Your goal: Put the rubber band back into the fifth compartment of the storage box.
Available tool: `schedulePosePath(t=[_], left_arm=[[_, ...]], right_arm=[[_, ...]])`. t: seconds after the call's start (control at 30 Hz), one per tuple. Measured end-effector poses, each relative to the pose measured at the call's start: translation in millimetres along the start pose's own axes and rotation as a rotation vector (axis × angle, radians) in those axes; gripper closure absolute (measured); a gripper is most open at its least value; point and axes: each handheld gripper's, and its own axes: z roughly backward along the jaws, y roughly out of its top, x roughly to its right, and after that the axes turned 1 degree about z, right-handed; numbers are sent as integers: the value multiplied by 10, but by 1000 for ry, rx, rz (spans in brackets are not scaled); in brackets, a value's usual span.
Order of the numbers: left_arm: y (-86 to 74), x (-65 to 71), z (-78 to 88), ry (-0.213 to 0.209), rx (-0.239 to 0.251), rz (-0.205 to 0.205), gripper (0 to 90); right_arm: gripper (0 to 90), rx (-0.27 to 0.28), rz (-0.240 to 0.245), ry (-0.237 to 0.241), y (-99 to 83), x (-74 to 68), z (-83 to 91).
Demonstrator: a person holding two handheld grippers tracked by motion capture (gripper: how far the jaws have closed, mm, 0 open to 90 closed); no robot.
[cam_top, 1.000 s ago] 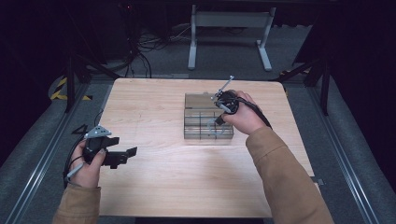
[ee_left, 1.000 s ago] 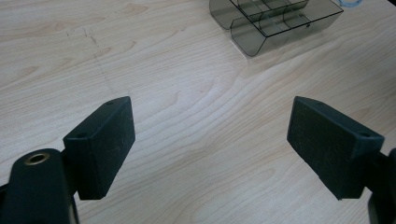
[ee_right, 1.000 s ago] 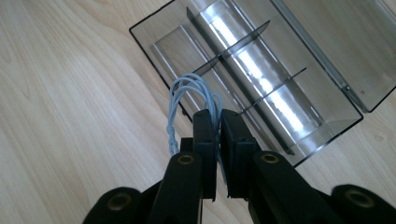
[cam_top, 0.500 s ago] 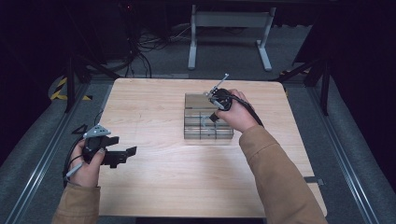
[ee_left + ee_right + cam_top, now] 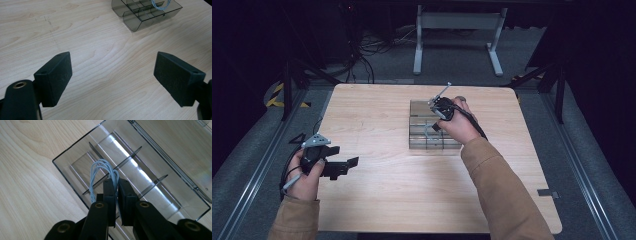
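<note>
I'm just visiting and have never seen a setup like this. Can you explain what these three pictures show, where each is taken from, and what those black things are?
No robot here: a person sits at a wooden table and holds a hand tool with two black jaws in each hand. One picture comes from a camera above, looking down on the table. The other two come from small cameras riding on the tools, looking along their jaws.

On the table lies a clear plastic box with dividers, its lid open. The right gripper is over the box, its jaws closed on a small bundle of pale blue cord, which loops above the compartments. The left gripper waits near the table's left edge, jaws wide apart and holding nothing; its camera sees the box farther off.
</note>
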Motion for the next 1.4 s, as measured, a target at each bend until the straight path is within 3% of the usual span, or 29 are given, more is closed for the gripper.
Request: schedulePosePath(t=[0.67,0.93,1.4], left_arm=[[-1,0,0,1,-1,0,160],[-1,6,-10,3,0,-3,160],[2,15,0,-4,1,-5,160]], right_arm=[[855,-41,-72,4,-122,57,-256],[854,-91,-77,-1,-145,60,-298],[854,-119,-66,-16,-145,29,-438]])
